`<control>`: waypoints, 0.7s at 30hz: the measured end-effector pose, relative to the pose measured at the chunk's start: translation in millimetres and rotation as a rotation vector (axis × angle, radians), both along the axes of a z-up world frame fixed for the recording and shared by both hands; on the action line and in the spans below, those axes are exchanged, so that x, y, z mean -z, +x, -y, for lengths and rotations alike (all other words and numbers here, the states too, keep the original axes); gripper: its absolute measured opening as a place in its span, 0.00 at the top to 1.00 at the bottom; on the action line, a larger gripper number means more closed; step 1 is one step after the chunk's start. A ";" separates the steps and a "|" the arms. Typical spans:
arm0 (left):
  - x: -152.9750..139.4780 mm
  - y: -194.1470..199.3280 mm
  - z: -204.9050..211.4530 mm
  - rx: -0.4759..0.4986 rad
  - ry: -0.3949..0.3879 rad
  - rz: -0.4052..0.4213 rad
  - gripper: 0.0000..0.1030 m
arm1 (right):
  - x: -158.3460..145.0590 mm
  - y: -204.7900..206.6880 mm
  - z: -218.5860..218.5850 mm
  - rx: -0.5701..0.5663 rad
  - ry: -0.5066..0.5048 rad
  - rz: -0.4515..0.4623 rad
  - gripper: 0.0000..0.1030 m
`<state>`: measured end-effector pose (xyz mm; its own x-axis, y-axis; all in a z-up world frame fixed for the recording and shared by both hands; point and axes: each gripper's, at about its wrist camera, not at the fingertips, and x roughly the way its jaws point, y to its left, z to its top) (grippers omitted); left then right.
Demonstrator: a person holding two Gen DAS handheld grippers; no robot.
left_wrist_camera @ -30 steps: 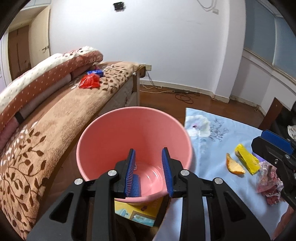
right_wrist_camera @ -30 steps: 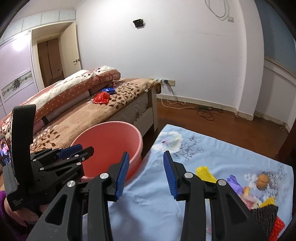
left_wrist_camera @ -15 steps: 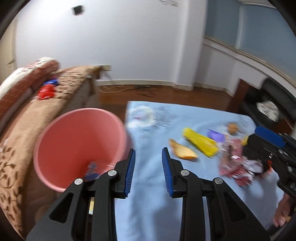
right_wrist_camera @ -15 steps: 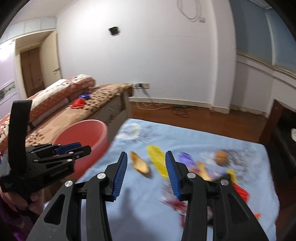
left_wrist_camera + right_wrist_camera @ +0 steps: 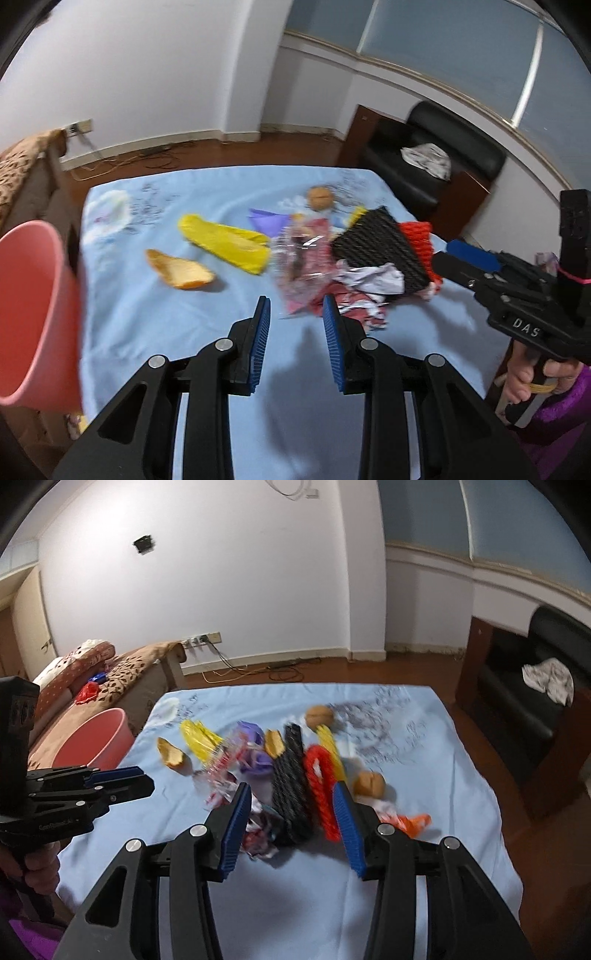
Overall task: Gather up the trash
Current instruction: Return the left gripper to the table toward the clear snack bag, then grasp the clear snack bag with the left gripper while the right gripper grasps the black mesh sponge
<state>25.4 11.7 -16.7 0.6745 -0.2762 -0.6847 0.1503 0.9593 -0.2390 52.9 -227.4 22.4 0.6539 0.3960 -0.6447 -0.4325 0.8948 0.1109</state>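
Observation:
A heap of trash lies on the light blue cloth: a yellow wrapper, an orange peel, a black mesh sleeve, a red mesh sleeve, crumpled wrappers and walnuts. The pink bucket stands off the cloth's left edge. My left gripper hovers open just short of the crumpled wrappers, nothing between its pads. My right gripper hangs over the heap with its jaws opening; the mesh sleeves show between them but no pad presses on them.
A brown patterned bed with red and blue scraps runs behind the bucket. A black armchair with a white cloth stands at the far right. Cables trail over the wooden floor along the white wall.
Both grippers swung right, from over the pink bucket to over the trash heap. The right gripper's jaws widened. The bucket slid to the left edge of the left wrist view.

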 end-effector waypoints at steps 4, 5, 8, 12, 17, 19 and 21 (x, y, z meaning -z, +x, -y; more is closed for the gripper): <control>6.8 13.0 15.9 0.043 0.023 -0.016 0.71 | 3.5 0.8 1.0 0.001 0.016 -0.025 0.56; 8.6 16.4 15.7 0.049 0.025 -0.019 0.71 | 3.4 -0.1 -0.2 -0.005 0.017 -0.025 0.56; 15.0 26.4 21.4 0.063 0.057 -0.024 0.71 | 4.2 -1.7 -6.2 -0.026 0.015 -0.030 0.56; 21.3 33.8 26.4 0.047 0.121 -0.007 0.71 | 8.0 -3.9 -8.5 -0.038 -0.001 -0.028 0.56; 31.9 42.6 29.5 0.048 0.169 0.009 0.71 | 15.9 -3.8 -6.3 -0.043 0.001 -0.055 0.56; 34.9 44.0 30.8 0.055 0.170 0.015 0.71 | 19.1 -3.8 -6.0 -0.044 0.000 -0.065 0.56; 36.4 44.2 31.1 0.051 0.176 0.022 0.73 | 21.4 -3.8 -5.1 -0.044 0.000 -0.071 0.56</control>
<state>69.7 -19.4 -53.0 0.6784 -0.1875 -0.7103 0.2028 0.9771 -0.0642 49.2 -222.3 1.0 0.5882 0.4232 -0.6891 -0.4624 0.8751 0.1426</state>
